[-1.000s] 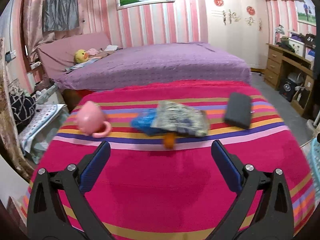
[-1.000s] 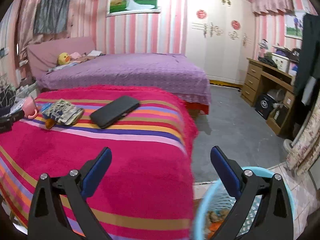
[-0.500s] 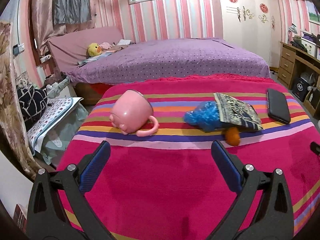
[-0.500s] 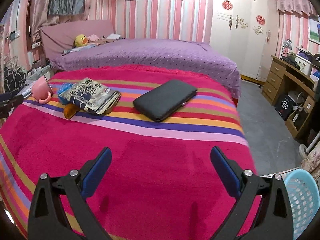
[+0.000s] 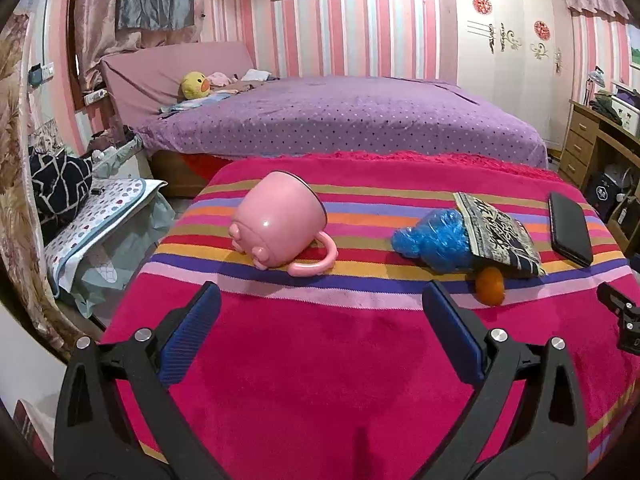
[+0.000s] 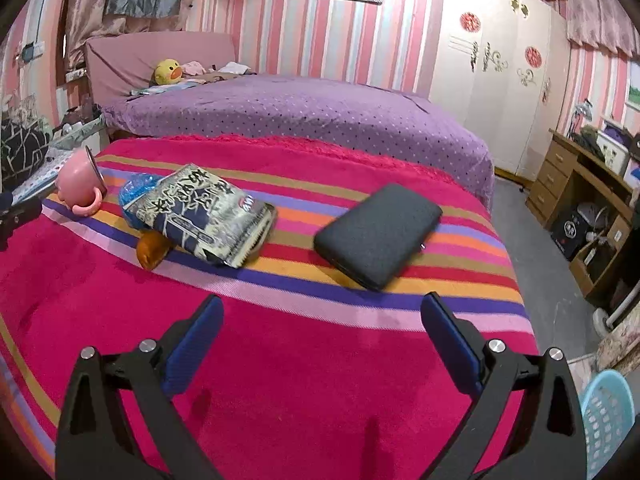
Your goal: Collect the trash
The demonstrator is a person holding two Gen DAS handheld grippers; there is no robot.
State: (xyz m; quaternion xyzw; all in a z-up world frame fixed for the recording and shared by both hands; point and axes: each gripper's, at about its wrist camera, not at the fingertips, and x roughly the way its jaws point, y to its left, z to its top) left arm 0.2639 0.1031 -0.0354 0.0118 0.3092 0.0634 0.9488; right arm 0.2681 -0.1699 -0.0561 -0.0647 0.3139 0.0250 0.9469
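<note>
While both tools hover empty above the striped pink blanket (image 6: pixel 304 360), nothing is gripped yet; left gripper (image 5: pixel 320 344) has its blue pads spread wide with only blanket between them; right gripper (image 6: pixel 322 346) likewise spread wide, nothing pinched.

Trash cluster, judged: printed snack bag (image 6: pixel 208 214), crumpled blue plastic wrapper (image 5: pixel 434 240) tucked partly under it, and a small orange piece (image 5: pixel 490 286), probably peel or fruit, cannot tell which, touching the bag's near edge. From the right gripper the bag lies ahead and to the left; from the left gripper the cluster lies ahead and to the right, just beyond the right pad. Pink mug (image 5: pixel 280 226) lies on its side ahead of the left gripper, slightly left of centre; black wallet-like case (image 6: pixel 378 234) sits ahead of the right gripper; neither judged trash. Light blue basket (image 6: pixel 608 424) is low at the right gripper's right edge, off the bed; likely drop point.

Step in hand, judged: approach to first pick. To do well: steer to the cluster, not the mug or case; close on the bag's edge rather than its flat face; blanket pile is soft, so descend shallow to avoid pinching fabric; take wrapper and orange piece separately, since lifting the bag may roll the latter.
</note>
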